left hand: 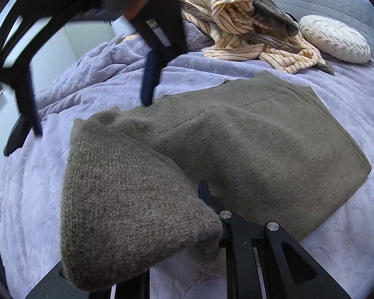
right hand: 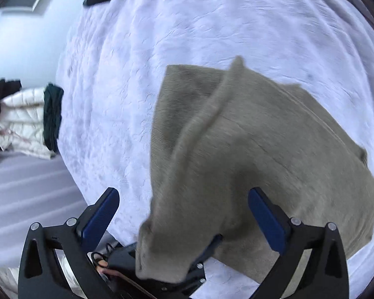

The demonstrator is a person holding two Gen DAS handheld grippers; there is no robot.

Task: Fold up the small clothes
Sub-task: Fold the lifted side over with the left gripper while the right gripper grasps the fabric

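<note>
My left gripper is clamped narrow on a fold of the olive-brown knit sweater, lifting that corner off the lilac bedspread while the rest lies flat on it. My right gripper stands wide with nothing gripped, hanging over the sweater's near edge. The raised fold drapes over my left fingers and hides them, I think fully. Behind lie a heap of cream striped clothes and a round white cushion. A white quilted jacket sits off the bed.
</note>
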